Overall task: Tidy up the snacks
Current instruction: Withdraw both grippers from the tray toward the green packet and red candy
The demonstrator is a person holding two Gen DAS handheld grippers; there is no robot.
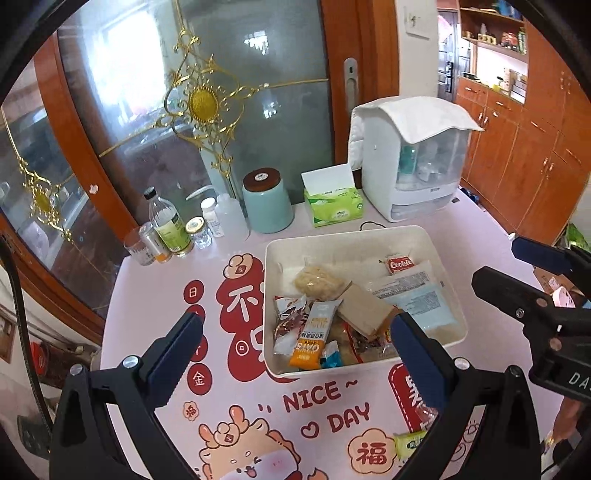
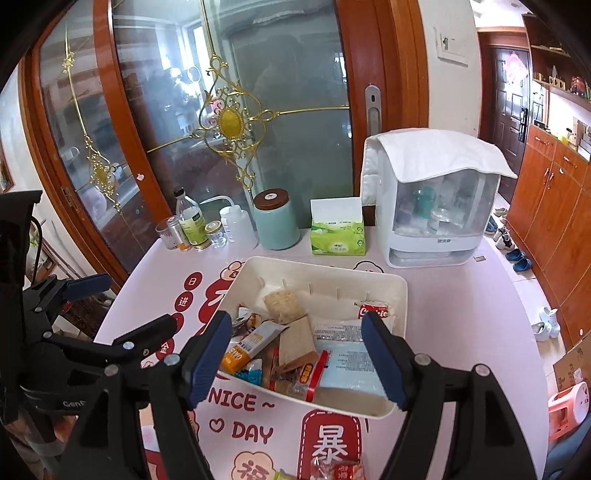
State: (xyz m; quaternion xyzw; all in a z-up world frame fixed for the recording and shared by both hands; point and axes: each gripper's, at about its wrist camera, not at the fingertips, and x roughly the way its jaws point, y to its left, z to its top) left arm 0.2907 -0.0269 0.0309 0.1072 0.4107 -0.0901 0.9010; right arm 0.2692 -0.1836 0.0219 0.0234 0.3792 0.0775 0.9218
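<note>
Both grippers (image 1: 297, 349) (image 2: 303, 360) tilted down, jaws apart

A sliding door (image 2: 229, 122) with frosted glass, gold scrollwork and a red-brown wood frame fills the back. Right of it a white wall (image 2: 454, 74) bears a switch (image 2: 452, 46). Orange-brown cabinets (image 2: 554, 206) line the right side, open shelves (image 1: 495, 29) above them. A dark entry door (image 2: 511, 99) stands beyond. Shoes (image 2: 517, 258) lie on the pale floor (image 2: 524, 295). Daylight glows through the glass.
</note>
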